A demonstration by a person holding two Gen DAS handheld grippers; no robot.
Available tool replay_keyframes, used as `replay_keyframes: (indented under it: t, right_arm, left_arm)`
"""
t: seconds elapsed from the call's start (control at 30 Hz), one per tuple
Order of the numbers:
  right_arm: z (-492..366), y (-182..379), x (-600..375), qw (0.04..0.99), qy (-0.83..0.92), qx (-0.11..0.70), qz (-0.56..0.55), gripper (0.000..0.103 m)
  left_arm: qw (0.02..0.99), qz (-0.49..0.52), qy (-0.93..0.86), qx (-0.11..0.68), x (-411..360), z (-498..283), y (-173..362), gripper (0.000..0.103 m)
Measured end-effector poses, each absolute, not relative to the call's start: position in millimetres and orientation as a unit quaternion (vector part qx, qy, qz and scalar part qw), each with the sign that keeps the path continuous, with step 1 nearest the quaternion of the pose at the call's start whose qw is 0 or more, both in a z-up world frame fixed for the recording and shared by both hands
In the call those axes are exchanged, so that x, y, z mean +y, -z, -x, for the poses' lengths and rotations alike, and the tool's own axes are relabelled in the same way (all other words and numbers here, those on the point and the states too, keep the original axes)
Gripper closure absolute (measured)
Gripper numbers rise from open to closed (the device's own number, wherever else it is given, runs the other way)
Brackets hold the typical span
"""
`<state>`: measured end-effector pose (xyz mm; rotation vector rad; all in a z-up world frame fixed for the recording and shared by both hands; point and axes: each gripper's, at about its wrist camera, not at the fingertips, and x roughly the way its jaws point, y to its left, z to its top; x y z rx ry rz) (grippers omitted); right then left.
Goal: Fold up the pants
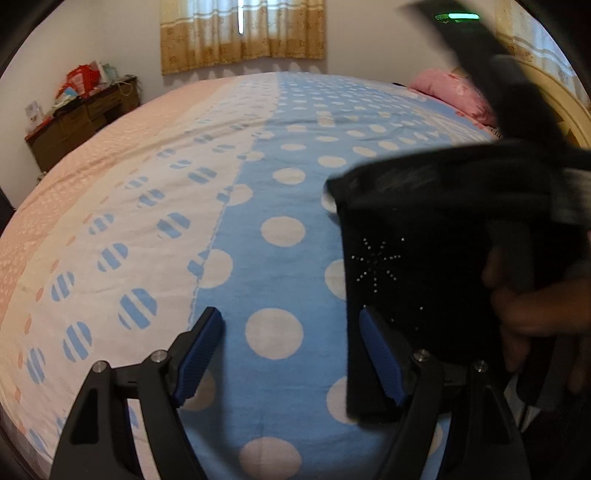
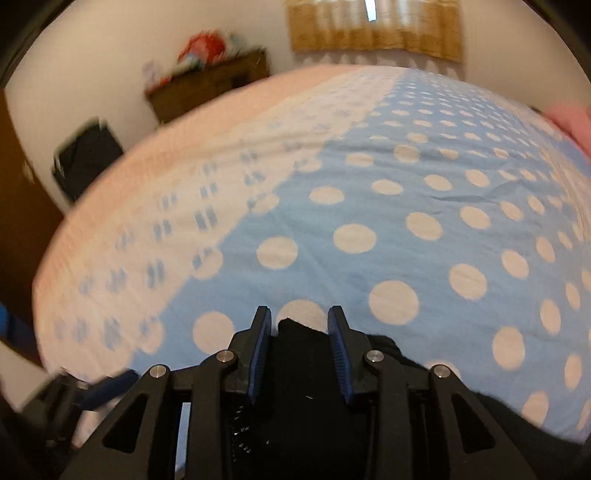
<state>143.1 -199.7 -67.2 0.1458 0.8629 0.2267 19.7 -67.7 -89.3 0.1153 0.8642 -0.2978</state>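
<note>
Pants (image 1: 417, 280): black, with a star of small studs, hanging in a bunch over the near right of the bed (image 1: 280, 199); upper part blurred, right side cut off by the frame edge, so the full shape cannot be made out. In the right wrist view a fold of the pants (image 2: 299, 354) sits between the right gripper (image 2: 300, 350) fingers, which are drawn in narrow with both blue pads against the cloth; the rest of the garment drops below and behind the jaws, out of sight. Left gripper (image 1: 291, 354): jaws wide apart, nothing pressed between them; the pants' left edge hangs just in front of its right finger (image 1: 380, 358), hiding part of it; contact cannot be told. A hand (image 1: 535, 314), blurred, shows at the right behind the pants. Bed cover: blue with white dots, then a white band with striped dots, then pink at far left. Pink pillow (image 1: 454, 92) far right. Wooden dresser (image 1: 81, 122) with clutter at far left, soft-focus. Curtain (image 1: 242, 33) on the far wall, top cut off.
</note>
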Motion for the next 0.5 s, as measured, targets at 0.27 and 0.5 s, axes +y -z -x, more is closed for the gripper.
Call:
replay_keyframes:
  t: [0.27, 0.5]
  right_arm:
    - [27, 2, -304, 0.944, 0.029, 0.284, -0.163, 0.057]
    - [126, 26, -351, 0.916, 0.098, 0.315, -0.228, 0.057]
  left_arm:
    - [0.916, -0.062, 0.150, 0.366, -59, -32, 59, 0.017]
    - [0.917, -0.095, 0.179, 0.345, -100, -36, 55, 0.012]
